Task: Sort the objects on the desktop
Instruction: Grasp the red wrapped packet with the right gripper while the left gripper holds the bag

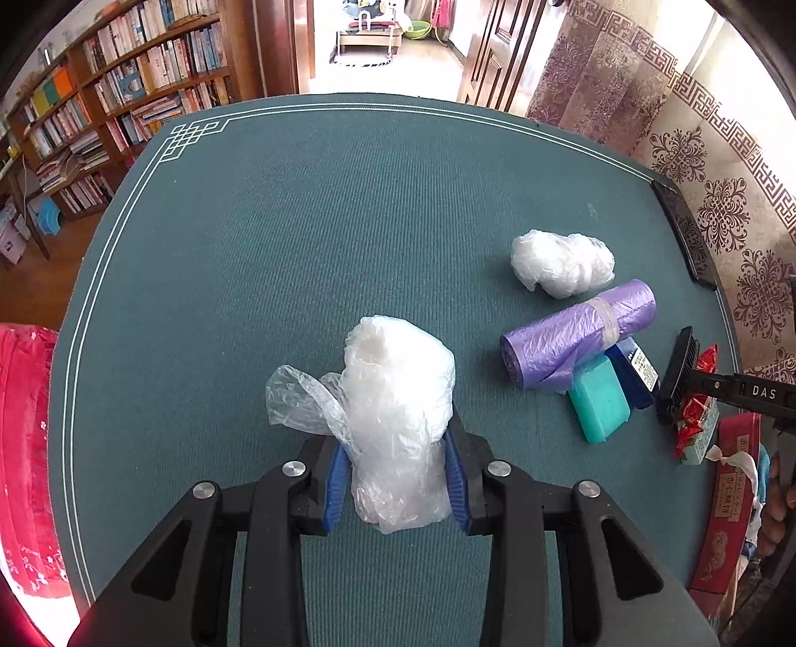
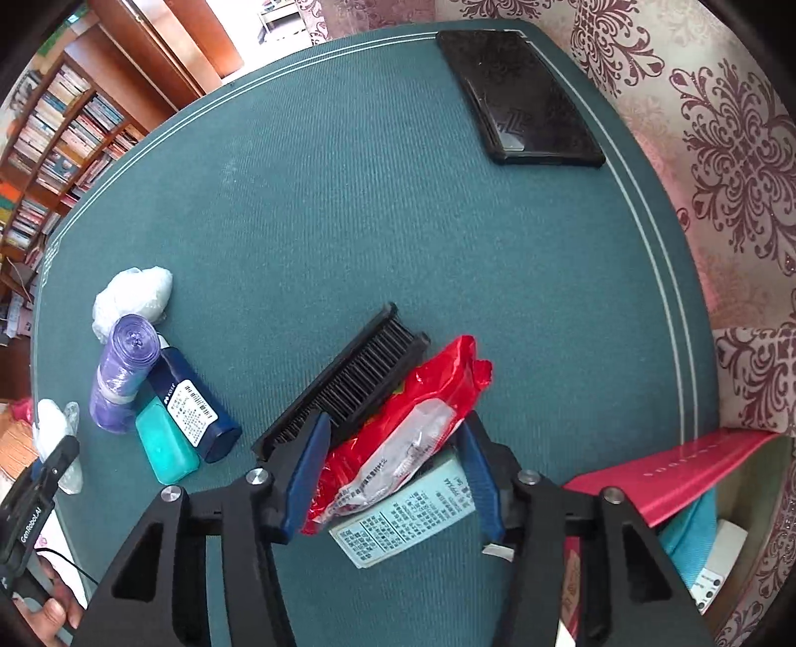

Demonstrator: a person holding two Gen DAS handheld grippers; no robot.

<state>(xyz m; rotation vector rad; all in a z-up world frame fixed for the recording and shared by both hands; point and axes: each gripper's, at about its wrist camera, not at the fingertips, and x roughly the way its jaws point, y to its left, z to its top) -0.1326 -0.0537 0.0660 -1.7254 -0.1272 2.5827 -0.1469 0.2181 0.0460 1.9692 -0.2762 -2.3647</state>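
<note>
Sorting looks barely begun: the left gripper (image 1: 398,478) clamps a clear plastic bag bundle (image 1: 398,413), the right gripper (image 2: 388,478) straddles the red snack packet (image 2: 398,428) unclosed, while the purple roll (image 1: 577,331) and bottles wait on the green mat (image 1: 298,224)

Wooden bookshelf (image 1: 124,94) packed with books, far left. Open doorway (image 1: 368,35) beyond table, brown door (image 1: 490,54) beside it. Patterned maroon-and-cream fabric (image 2: 736,164) along right edge. Red cloth (image 1: 25,448) at near left.
</note>
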